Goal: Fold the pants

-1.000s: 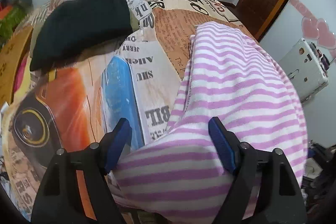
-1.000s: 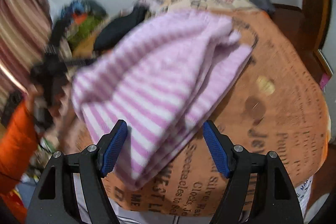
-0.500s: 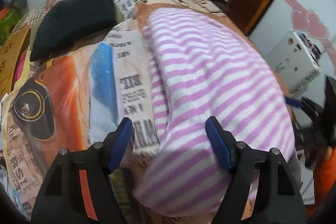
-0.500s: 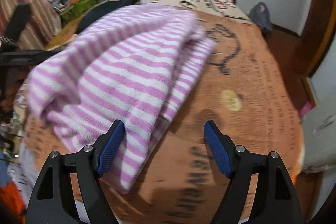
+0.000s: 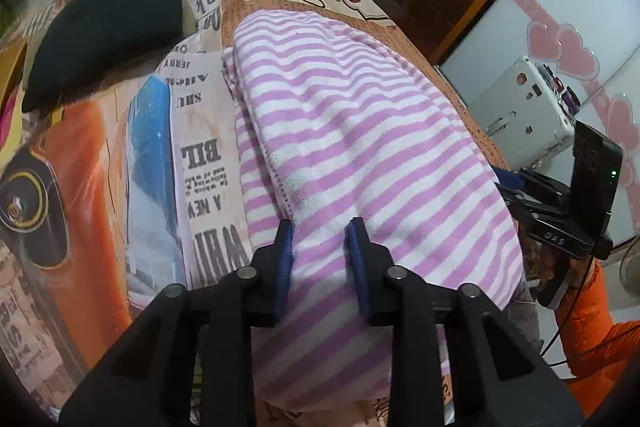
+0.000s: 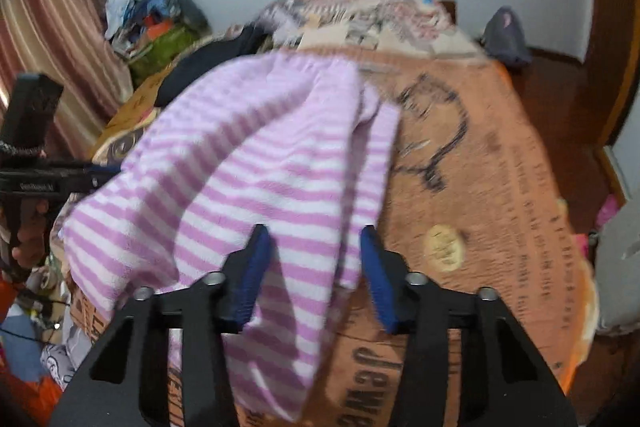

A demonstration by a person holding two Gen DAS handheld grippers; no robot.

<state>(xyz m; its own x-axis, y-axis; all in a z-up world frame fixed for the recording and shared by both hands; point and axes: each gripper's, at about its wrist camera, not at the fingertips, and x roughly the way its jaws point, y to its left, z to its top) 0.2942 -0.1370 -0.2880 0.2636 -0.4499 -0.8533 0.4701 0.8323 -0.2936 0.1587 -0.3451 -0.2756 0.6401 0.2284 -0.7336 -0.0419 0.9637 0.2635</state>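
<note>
Centrally in both wrist views, the pink-and-white striped pants (image 5: pixel 360 147) lie folded over on a bed covered by a newspaper-print bedspread (image 5: pixel 200 155), their near edge hanging toward the cameras. At lower centre of the left wrist view, the left gripper (image 5: pixel 320 251) has just been closing, and its blue-padded fingers (image 5: pixel 285 255) now pinch a ridge of the striped cloth between them. At lower centre of the right wrist view, which is somewhat blurred, the right gripper (image 6: pixel 316 267) has likewise just been closing; its fingers (image 6: pixel 256 267) stand narrowed with a fold of the pants (image 6: pixel 248 163) between them, the left pad touching the cloth, while contact at the right pad cannot be told. A black garment (image 5: pixel 104 31) rests on the bedspread at upper left of the left wrist view, apart from the pants. At its right edge the other gripper's black body appears above an orange sleeve (image 5: pixel 592 343).
</note>
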